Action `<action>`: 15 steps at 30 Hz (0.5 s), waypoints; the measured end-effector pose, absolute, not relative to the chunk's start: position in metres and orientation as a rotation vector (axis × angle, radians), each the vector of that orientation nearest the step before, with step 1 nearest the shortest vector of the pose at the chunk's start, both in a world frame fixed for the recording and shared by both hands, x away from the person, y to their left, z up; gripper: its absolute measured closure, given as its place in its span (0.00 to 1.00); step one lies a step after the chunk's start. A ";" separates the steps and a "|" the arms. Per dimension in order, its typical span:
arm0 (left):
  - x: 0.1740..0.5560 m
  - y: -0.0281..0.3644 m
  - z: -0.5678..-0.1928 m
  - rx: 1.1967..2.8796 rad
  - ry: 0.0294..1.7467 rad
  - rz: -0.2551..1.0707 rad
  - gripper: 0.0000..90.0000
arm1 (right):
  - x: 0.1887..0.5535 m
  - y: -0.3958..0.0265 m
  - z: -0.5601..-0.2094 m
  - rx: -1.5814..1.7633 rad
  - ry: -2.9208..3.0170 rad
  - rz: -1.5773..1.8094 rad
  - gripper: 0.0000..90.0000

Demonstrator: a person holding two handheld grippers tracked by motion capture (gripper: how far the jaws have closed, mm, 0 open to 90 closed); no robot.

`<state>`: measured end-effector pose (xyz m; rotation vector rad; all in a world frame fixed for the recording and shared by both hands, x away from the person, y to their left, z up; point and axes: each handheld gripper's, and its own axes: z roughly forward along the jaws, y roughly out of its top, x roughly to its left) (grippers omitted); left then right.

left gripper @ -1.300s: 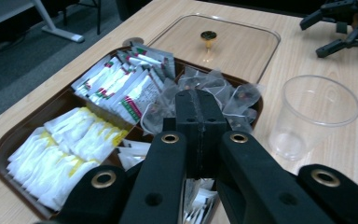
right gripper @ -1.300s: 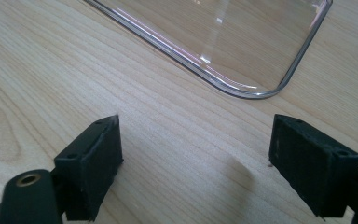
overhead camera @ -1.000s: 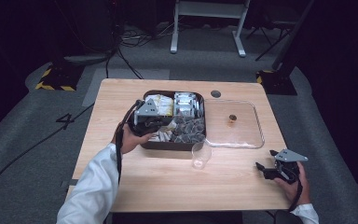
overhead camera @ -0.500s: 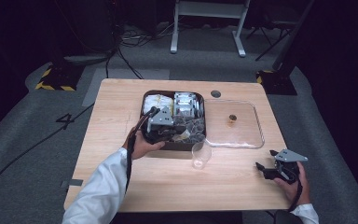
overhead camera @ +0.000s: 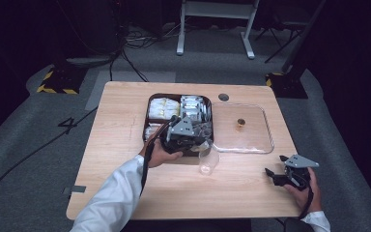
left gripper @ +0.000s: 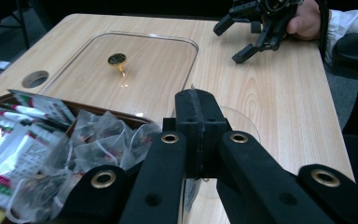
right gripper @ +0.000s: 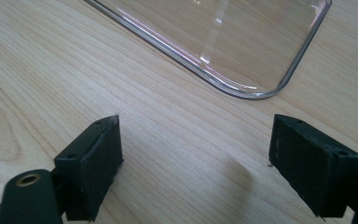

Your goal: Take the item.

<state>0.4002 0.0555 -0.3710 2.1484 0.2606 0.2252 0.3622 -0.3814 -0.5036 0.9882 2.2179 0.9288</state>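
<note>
- Left gripper (overhead camera: 200,140), black two-jaw tool with a grey three-cornered plate on top, sits over the near right corner of the dark brown compartment tray (overhead camera: 149,104). In the left gripper view (left gripper: 197,135) its jaws are pressed together, and a thin string and what looks like a clear tea bag hang below the pads (left gripper: 200,116); the pinched bit itself is hidden between them, so what is gripped is not fully clear.
- Clear glass cup (overhead camera: 208,162) stands upright on the light wooden table (overhead camera: 121,145), just in front of the tray and just beside the left gripper's tip; in the left gripper view its rim (left gripper: 242,121) shows right behind the closed jaws.
- Tray near compartment holds a heap of clear mesh tea bags (left gripper: 107,135) with strings; far compartments hold white and yellow sachets (overhead camera: 163,107) and printed packets (left gripper: 37,107).
- Clear rectangular plastic lid (overhead camera: 256,142) with a small gold knob (overhead camera: 240,123) lies flat on the table, right of the tray, touching or almost touching its side; cannot tell which.
- Right gripper (overhead camera: 273,175), same black type, rests low at the near right table corner, held in the person's right hand (overhead camera: 302,193), well apart from cup and tray. Jaws spread wide in the right gripper view (right gripper: 193,168), nothing between them, bare wood under them; the lid's rounded corner (right gripper: 261,93) lies beyond them.
- White sleeve (overhead camera: 111,198) on the left arm comes in from the bottom edge.
- Round hole (overhead camera: 223,97) in the tabletop beyond the lid.
</note>
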 end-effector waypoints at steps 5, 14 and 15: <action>0.401 0.043 -0.378 2.160 0.239 0.188 1.00 | 0.362 -0.381 -0.504 0.988 2.218 0.929 0.19; 0.400 0.030 -0.389 2.177 0.231 0.154 1.00 | 0.362 -0.381 -0.504 0.987 2.217 0.928 0.19; 0.400 0.029 -0.390 2.179 0.228 0.157 1.00 | 0.362 -0.381 -0.504 0.987 2.217 0.928 0.19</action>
